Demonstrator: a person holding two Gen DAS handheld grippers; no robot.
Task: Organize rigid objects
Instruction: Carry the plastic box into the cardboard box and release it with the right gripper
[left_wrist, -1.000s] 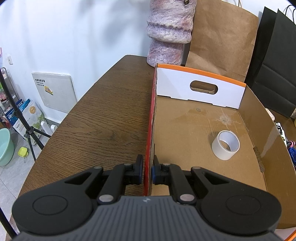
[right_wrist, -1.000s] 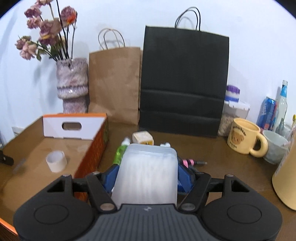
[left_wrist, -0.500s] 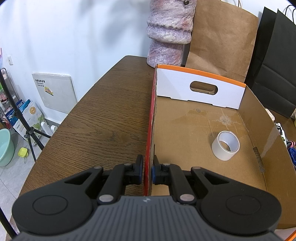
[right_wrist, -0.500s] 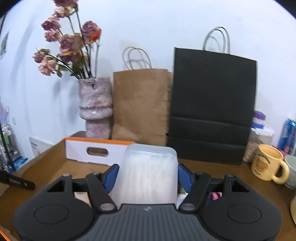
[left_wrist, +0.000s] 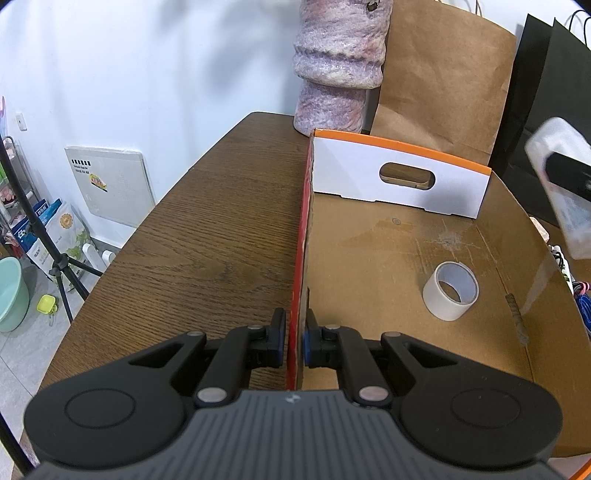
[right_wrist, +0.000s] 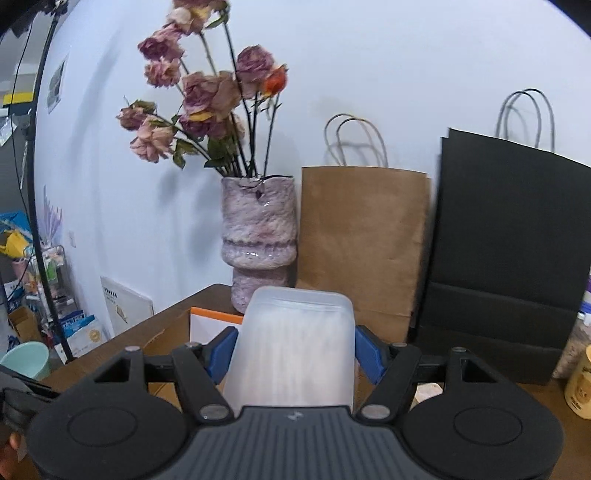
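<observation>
My left gripper (left_wrist: 294, 338) is shut on the left wall of the open cardboard box (left_wrist: 301, 236), near its front corner. A white tape roll (left_wrist: 450, 290) lies on the box floor at the right. My right gripper (right_wrist: 293, 349) is shut on a frosted white plastic container (right_wrist: 291, 354) and holds it up in the air. In the left wrist view the container (left_wrist: 569, 206) shows at the right edge, above the box's right wall. The box's white end panel (right_wrist: 212, 325) peeks out behind the container in the right wrist view.
A pink vase (right_wrist: 258, 236) with dried roses, a brown paper bag (right_wrist: 362, 243) and a black paper bag (right_wrist: 513, 258) stand behind the box. A yellow mug (right_wrist: 580, 387) sits at the right. The table's left edge (left_wrist: 122, 251) drops to the floor, where a tripod (left_wrist: 48, 236) stands.
My right gripper has lifted the container and swung it left, over the box's right side. My left gripper has kept its hold on the box wall.
</observation>
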